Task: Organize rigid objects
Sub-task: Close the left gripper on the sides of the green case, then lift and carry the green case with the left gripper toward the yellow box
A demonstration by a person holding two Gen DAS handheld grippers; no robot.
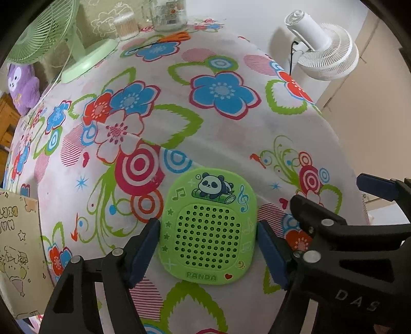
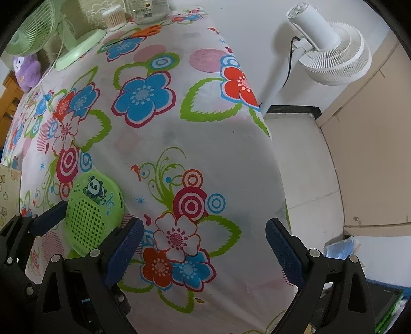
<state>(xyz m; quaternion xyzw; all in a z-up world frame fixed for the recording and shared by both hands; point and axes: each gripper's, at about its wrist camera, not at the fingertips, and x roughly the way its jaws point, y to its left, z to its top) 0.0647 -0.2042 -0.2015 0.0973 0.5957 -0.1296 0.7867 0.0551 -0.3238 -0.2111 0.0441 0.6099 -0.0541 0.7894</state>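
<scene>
My left tool [image 1: 208,246] straddles the green panda speaker [image 1: 207,228] lying flat on the flowered counter [image 1: 231,133], pads barely touching, so it could slip when lifted.

the green fan [image 1: 38,28], behind the panda speaker [image 1: 208,228] at the table's far end, loses the top and left of its cage to the left wrist picture's edge. the jars [image 1: 164,11] beside the fan are cut off at the top, their labels too small to read. the purple plush [image 1: 21,86] sits partly behind the fan. the cardboard box [image 1: 18,246] left of the speaker runs out of frame. in the right wrist view the speaker's lower edge is hidden behind the right gripper's finger [image 2: 123,246].
</scene>
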